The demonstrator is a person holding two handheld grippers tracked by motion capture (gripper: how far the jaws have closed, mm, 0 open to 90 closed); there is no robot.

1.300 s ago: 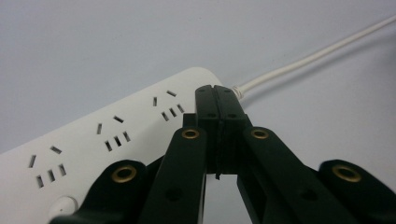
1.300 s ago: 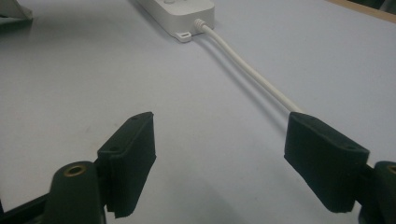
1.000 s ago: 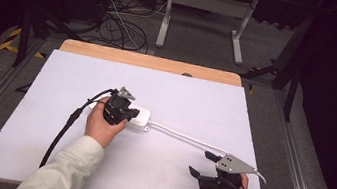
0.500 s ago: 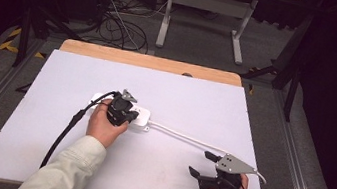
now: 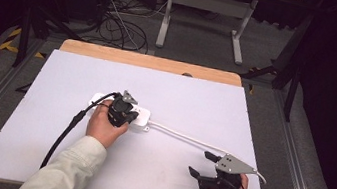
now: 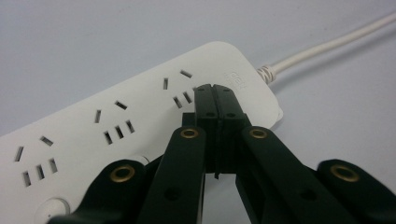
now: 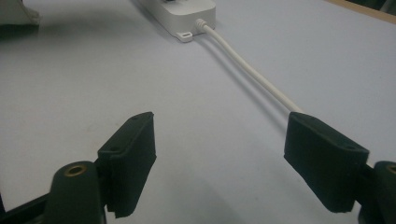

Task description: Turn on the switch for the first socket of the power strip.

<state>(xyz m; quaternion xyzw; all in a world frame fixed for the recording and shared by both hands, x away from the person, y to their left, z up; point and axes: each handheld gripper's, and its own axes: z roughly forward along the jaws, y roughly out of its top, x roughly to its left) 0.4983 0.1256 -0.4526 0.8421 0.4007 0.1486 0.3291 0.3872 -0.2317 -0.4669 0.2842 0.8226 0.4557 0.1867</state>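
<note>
The left gripper [image 6: 215,93], jaws pressed together, is touching the white power strip [image 6: 140,116] near its cord [image 5: 190,138] end; the right gripper [image 7: 219,158] is resting wide open, empty, beside that cord on the surface [image 5: 196,98].

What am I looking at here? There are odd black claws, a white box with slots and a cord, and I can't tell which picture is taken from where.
No robot here: a person sits at a white table with a hand-held gripper in each hand. The high view looks down from above. There the left hand-held gripper sits over a white power strip, and the right hand-held gripper rests near the table's front edge. The other two pictures come from cameras riding on the grippers. The left gripper view shows its jaws pressed together, tips over the strip's socket face; whether they touch it I cannot tell. The right gripper view shows its jaws wide apart, holding nothing, with the strip's white cord running towards one jaw.
</note>
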